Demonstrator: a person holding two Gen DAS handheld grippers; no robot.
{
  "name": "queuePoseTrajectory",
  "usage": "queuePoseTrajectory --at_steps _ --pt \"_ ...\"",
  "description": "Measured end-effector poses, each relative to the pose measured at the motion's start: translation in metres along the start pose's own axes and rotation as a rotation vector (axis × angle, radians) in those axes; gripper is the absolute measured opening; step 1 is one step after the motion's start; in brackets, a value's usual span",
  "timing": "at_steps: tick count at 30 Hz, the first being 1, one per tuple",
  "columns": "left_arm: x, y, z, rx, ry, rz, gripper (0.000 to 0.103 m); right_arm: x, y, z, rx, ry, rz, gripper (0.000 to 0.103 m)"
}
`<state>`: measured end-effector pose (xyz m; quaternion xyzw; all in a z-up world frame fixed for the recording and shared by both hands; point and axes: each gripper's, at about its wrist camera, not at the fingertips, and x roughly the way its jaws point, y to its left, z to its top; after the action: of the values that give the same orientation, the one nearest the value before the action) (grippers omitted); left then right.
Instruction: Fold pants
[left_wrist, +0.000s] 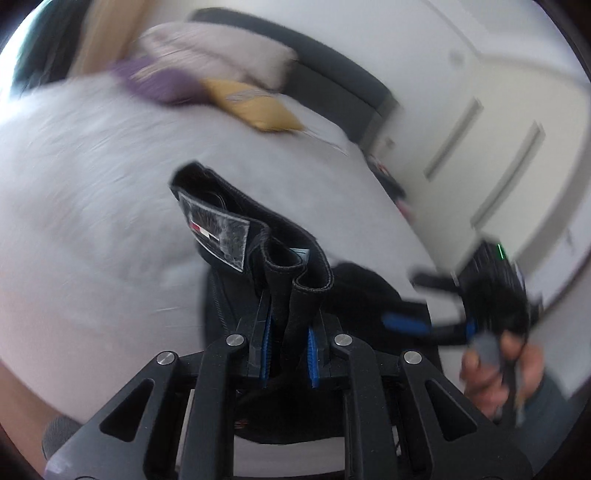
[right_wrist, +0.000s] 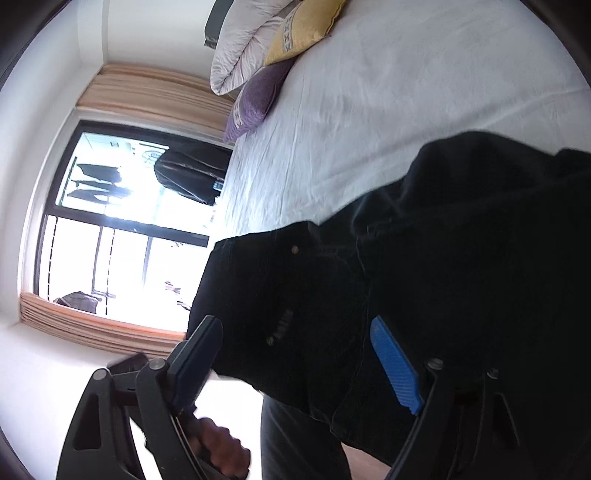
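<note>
Bed (right_wrist: 388, 110) w/ white sheet fills both views. Yellow cushion (right_wrist: 299, 33), purple cushion (right_wrist: 255, 99) & pale pillow (right_wrist: 240, 48) at head end. Window (right_wrist: 122, 221) w/ peach curtain (right_wrist: 147, 92) beyond bed; white wardrobe doors (left_wrist: 491, 110) on other side.

My left hand-held gripper (left_wrist: 289, 354) clamped narrow on bunched waistband of black pants (left_wrist: 280, 258), label patch facing cam, fabric lifted over bed edge.

My right hand-held gripper (right_wrist: 299, 343) spread wide; pants' dark cloth lies between its fingers, blue pad (right_wrist: 395, 365) against it, not pinched. Left-cam view blurry.
</note>
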<state>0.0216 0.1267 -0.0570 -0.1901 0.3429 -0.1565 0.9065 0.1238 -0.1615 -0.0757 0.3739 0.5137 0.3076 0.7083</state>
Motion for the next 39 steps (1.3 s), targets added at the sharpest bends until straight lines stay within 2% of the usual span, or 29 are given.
queuePoseTrajectory --at_steps 3,7,11,16,23,25,26,27,28,29,30,33,39 --pt "0.032 -0.059 -0.018 0.202 0.059 0.009 0.013 -0.012 -0.011 0.015 0.033 0.003 0.042 0.092" --pt "0.054 -0.08 -0.038 0.265 0.115 0.027 0.013 -0.019 -0.026 0.024 0.068 0.014 0.035 0.093" --pt "0.058 -0.097 -0.048 0.384 0.108 0.091 0.013 -0.012 -0.035 0.02 0.075 0.045 0.027 0.093" --pt "0.058 -0.103 -0.054 0.422 0.106 0.103 0.013 0.005 -0.024 0.014 0.04 0.088 0.038 0.093" --pt "0.048 -0.121 -0.069 0.479 0.114 0.096 0.013 0.02 0.015 0.032 -0.078 0.117 0.011 0.092" --pt "0.046 -0.121 -0.067 0.486 0.111 0.093 0.013 0.025 0.022 0.033 -0.122 0.141 -0.035 0.082" --pt "0.046 -0.122 -0.066 0.491 0.108 0.091 0.013 0.029 0.027 0.032 -0.167 0.16 -0.088 0.07" --pt "0.045 -0.125 -0.066 0.496 0.104 0.088 0.013 0.031 0.029 0.031 -0.192 0.173 -0.116 0.057" --pt "0.045 -0.127 -0.066 0.498 0.103 0.086 0.013 0.031 0.028 0.03 -0.207 0.182 -0.14 0.049" --pt "0.044 -0.129 -0.067 0.502 0.101 0.085 0.013 0.028 0.025 0.031 -0.211 0.181 -0.165 0.035" --pt "0.044 -0.131 -0.067 0.504 0.101 0.079 0.013 0.024 0.021 0.032 -0.206 0.175 -0.168 0.03" --pt "0.045 -0.138 -0.069 0.506 0.107 0.048 0.013 0.004 0.013 0.031 -0.204 0.149 -0.174 0.021" --pt "0.046 -0.171 -0.076 0.544 0.119 -0.045 0.013 -0.051 0.005 0.028 -0.221 0.083 -0.175 0.02"
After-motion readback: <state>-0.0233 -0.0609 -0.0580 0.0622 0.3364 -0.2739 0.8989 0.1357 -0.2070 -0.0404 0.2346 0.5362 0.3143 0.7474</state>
